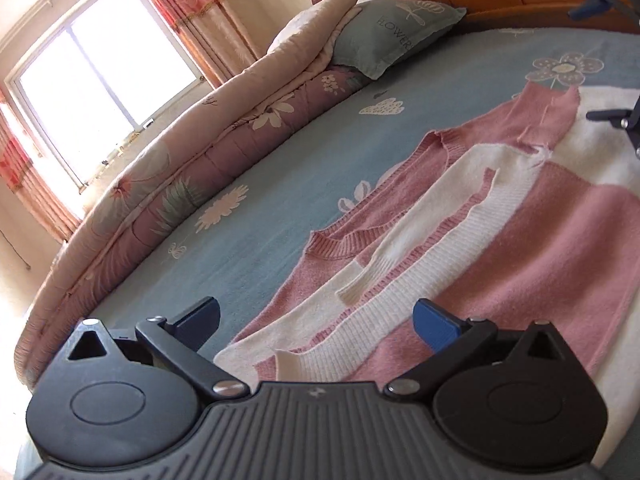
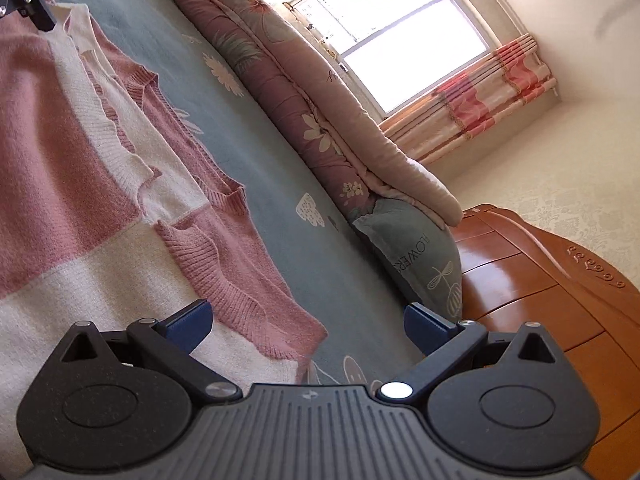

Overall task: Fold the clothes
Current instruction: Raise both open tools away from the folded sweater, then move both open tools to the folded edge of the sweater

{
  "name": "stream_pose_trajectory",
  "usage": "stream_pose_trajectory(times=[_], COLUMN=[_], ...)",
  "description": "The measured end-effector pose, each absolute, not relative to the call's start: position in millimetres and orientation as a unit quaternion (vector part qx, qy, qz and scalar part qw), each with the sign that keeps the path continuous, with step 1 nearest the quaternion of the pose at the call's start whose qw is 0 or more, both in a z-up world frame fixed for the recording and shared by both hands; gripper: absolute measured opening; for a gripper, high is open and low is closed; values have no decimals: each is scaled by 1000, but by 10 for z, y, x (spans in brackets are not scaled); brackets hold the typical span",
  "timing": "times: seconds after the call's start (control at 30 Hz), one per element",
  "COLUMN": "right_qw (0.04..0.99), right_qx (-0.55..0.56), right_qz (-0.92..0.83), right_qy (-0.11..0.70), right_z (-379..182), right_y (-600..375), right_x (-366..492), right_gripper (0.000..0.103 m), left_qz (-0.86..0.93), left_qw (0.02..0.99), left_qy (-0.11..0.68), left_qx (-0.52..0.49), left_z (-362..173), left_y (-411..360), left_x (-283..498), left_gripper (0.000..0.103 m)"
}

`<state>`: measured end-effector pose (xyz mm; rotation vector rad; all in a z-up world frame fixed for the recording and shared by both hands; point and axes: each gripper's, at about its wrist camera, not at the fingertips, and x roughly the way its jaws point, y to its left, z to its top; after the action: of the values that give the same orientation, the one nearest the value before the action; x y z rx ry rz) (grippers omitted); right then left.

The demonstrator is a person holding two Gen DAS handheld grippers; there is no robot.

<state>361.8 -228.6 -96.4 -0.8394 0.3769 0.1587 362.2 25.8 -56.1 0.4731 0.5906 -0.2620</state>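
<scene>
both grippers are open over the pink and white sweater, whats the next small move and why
Probably lower the right gripper onto the pink ribbed edge just ahead of it and close. Both grippers are open and hold nothing, and the sweater lies flat with a sleeve already folded across it, so grasping an edge looks like the next step.

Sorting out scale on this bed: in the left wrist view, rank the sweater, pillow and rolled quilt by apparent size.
1. Rolled quilt and sweater: alike; the sweater lies nearer, so unsure.
2. Pillow, smallest, though farthest.
</scene>
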Motion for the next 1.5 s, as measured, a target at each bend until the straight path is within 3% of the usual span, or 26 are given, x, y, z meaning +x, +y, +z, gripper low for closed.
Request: stream_pose_trajectory(times=[0.23, 0.7, 0.97, 1.33, 1.5], right_qw=[906, 881, 860, 819, 804], right_qx=[-203, 97, 184, 263, 266], right_qz=[248, 300, 277, 336, 345], right_qy=[277, 354, 387, 384, 404], right_z=[-711, -669, -944, -1014, -1110], right_y=[-2527, -3331, -3702, -3715, -3671], right_x=[3568, 4097, 4263, 4432, 4504], right_gripper=[103, 103, 103, 103, 103], left_qz=[-243, -309, -293, -206, -160], left_qw=[894, 847, 846, 859, 849], left_qy=[376, 426, 431, 385, 387], left_qx=[-33, -79, -109, -269, -322], left_z=[-520, -762, -801, -740, -943], left_y=[700, 415, 551, 1561, 1934], left_x=[3623, 3620, 3579, 3833, 4060], left_gripper=[102, 101, 101, 100, 91])
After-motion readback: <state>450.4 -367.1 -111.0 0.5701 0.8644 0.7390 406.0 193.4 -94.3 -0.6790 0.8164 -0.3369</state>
